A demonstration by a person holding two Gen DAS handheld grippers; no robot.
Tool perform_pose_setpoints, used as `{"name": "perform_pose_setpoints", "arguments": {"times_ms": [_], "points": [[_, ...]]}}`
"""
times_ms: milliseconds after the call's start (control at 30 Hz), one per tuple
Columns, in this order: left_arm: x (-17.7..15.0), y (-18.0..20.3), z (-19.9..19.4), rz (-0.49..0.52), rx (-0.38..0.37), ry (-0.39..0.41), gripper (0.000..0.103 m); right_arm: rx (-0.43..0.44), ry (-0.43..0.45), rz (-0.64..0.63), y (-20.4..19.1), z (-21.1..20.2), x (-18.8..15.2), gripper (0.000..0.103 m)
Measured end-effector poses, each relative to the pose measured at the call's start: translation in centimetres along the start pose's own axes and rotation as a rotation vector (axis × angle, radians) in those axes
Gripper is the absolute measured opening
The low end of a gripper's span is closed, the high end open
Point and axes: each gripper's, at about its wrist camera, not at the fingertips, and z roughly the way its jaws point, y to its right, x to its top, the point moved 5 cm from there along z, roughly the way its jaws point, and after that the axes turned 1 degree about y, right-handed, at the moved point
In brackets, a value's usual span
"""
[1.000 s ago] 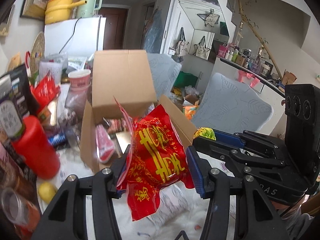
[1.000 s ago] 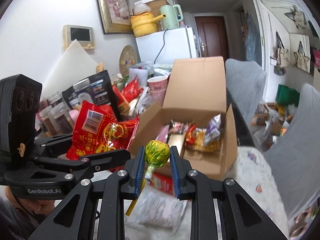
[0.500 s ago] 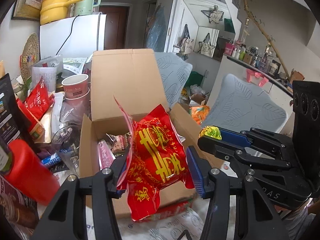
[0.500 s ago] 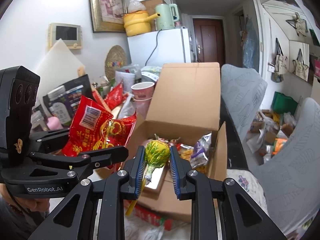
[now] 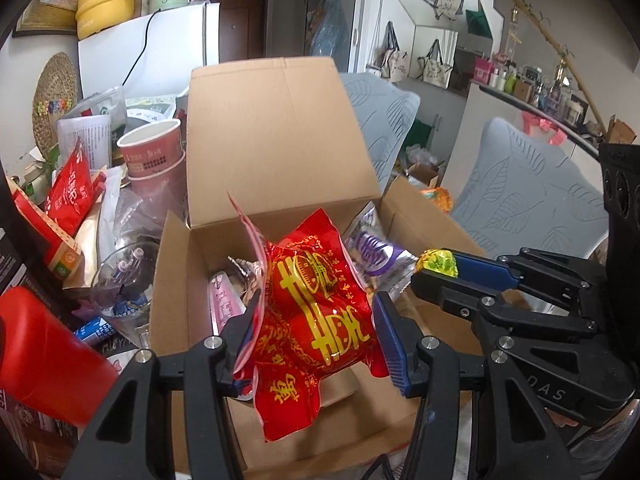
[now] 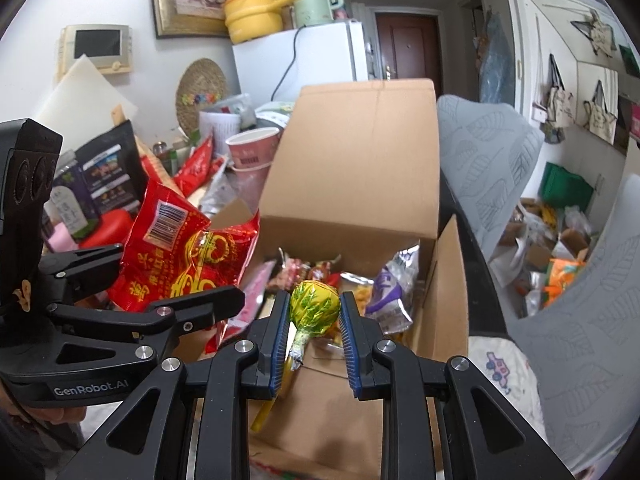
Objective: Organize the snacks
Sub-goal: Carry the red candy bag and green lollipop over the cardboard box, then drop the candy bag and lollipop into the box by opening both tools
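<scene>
Both claws have come forward and down toward the open cardboard box (image 5: 280, 152), which now fills more of each view than it did a second ago; its interior, then partly hidden by the near flap, now lies open to both cameras.

The left claw (image 5: 316, 336) stands about half open, its pads pressing the sides of a puffy red snack bag (image 5: 316, 312) printed with gold characters. The bag hangs over the near left part of the box opening, its lower tail dangling in front of the near wall.

The right claw (image 6: 314, 332) is closed as far as it goes on the yellow-green wrapped head of a lollipop (image 6: 314, 306); the yellow stick (image 6: 266, 412) slants down below the pads. The lollipop sits just above the near rim of the box, toward the middle.

Inside the box lie other packets: a purple and silver bag (image 6: 390, 292) against the right wall, a pink packet (image 5: 224, 304) on the left, and small wrapped sweets along the back.

Red bags and a stack of pink paper cups (image 5: 154, 152) crowd the table beside the box's left wall.

Judging by this, both items are nearly placed: each needs only a little more lowering past the rim before release, and the bulky bag's tail could catch on the near wall.
</scene>
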Motion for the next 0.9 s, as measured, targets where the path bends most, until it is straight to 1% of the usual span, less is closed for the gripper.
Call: {"name": "perform_pose_setpoints", "arguments": {"times_ms": [133,267,467,733,833,867,900], "points": [[-0.5,0.0,1.4,0.007,0.017,-0.038,0.052,-0.018,-0.039,-0.003,0.3,1.2,-0.5,0.024],[-1.3,0.1,2.6,0.023,0.053,-0.072,0.052,-0.022,-0.088,0.003,0.5,2.2,-1.2,0.024],[-2.3,0.1,4.0,0.034,0.077,-0.132,0.052,-0.072,-0.127,-0.032,0.6,3.1,-2.3,0.024],[-3.3,-0.9,5.6,0.024,0.139,-0.216,0.054,-0.095,-0.171,-0.033,0.7,3.8,-3.1,0.025],[-3.6,-0.9,5.8,0.040,0.144,-0.231,0.056,-0.105,-0.184,-0.033,0.8,3.9,-3.2,0.031],[-3.6,-0.8,5.7,0.040,0.143,-0.229,0.058,-0.106,-0.189,-0.034,0.8,3.9,-3.3,0.036],[-3.6,-0.7,5.7,0.044,0.149,-0.229,0.059,-0.104,-0.193,-0.037,0.7,3.9,-3.3,0.038]]}}
